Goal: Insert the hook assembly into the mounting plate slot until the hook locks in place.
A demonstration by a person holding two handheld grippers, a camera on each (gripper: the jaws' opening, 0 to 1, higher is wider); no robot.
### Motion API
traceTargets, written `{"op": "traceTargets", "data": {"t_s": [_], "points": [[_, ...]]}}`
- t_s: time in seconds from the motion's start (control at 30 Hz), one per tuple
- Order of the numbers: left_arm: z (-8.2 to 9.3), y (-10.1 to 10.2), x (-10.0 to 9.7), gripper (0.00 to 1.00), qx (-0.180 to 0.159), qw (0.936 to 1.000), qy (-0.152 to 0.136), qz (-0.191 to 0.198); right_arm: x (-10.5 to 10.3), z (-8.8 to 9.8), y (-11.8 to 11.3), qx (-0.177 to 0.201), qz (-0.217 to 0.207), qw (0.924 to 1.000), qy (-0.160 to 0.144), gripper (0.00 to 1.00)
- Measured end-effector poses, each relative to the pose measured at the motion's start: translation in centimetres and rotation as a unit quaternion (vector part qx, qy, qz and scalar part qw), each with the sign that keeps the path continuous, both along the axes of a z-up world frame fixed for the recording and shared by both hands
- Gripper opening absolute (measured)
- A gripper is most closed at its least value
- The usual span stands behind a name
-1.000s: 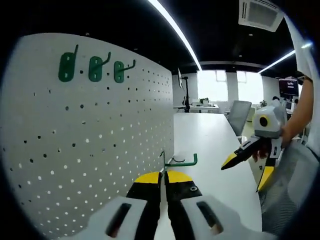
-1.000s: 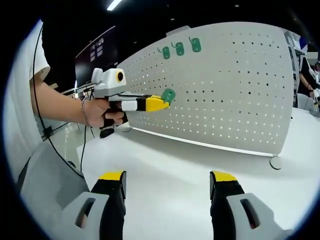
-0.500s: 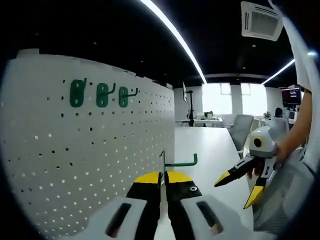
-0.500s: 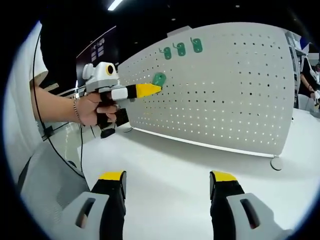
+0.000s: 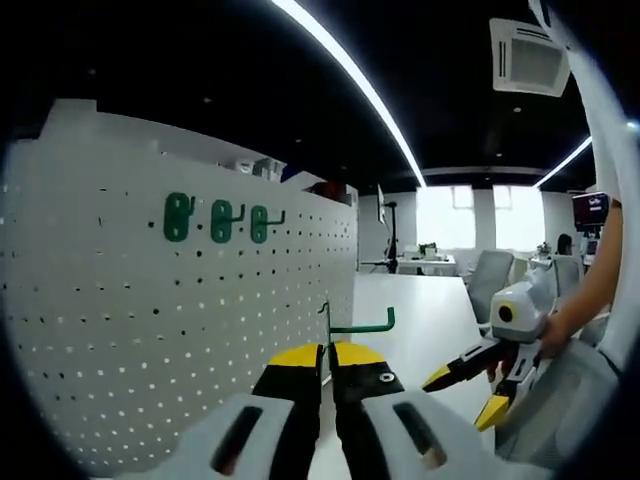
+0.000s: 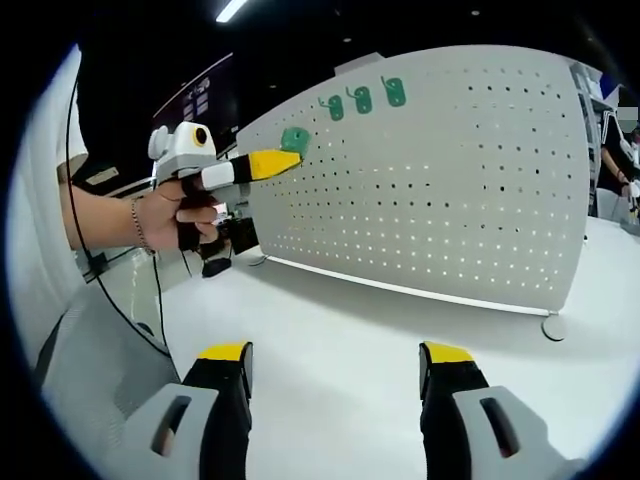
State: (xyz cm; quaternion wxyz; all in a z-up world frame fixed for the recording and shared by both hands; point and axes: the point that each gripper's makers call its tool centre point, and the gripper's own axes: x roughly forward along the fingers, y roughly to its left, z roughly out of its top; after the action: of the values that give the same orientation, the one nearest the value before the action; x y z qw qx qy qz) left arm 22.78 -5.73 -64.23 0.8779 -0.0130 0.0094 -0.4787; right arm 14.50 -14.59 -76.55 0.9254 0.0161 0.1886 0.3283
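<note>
My left gripper (image 5: 327,350) is shut on a green hook (image 5: 358,324), whose arm juts right with an upturned tip. Left of it stands the white pegboard (image 5: 150,330), with three green hooks (image 5: 221,219) mounted in a row near its top. In the right gripper view the left gripper (image 6: 290,148) holds the green hook (image 6: 295,139) close to the pegboard (image 6: 470,180), left of and a little below the three mounted hooks (image 6: 361,98). My right gripper (image 6: 335,352) is open over the white table, with nothing between its jaws; it also appears as the right gripper (image 5: 460,392) at the right of the left gripper view.
A white table (image 6: 350,340) runs along the pegboard's foot, where a round foot (image 6: 549,324) of the board rests. A person's hand (image 6: 190,210) and sleeve sit at left. Office desks, chairs and bright windows (image 5: 440,215) lie beyond.
My left gripper has risen with the green hook, up toward the row of mounted hooks. The right gripper has stayed still and open.
</note>
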Motion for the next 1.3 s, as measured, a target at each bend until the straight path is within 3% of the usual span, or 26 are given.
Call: {"op": "traceTargets", "data": {"t_s": [0.4,0.67,1.03,1.3], "points": [[0.7,-0.2,-0.2,0.03,-0.009,0.9999,-0.005,0.002,0.1,0.1,-0.1,0.004,-0.003,1.0,-0.001,0.65],[0.2,-0.4,-0.2,0.03,-0.008,1.0,0.004,0.0,0.6,2.3,-0.5,0.045,-0.018,0.9985,-0.026,0.65],[0.1,-0.5,-0.3,0.03,-0.007,1.0,0.005,0.0,0.9,7.8,0.2,0.107,-0.015,0.9887,-0.104,0.62],[0.1,-0.5,-0.3,0.03,-0.005,1.0,0.005,0.001,1.0,8.6,0.4,0.115,-0.014,0.9867,-0.114,0.62]]}}
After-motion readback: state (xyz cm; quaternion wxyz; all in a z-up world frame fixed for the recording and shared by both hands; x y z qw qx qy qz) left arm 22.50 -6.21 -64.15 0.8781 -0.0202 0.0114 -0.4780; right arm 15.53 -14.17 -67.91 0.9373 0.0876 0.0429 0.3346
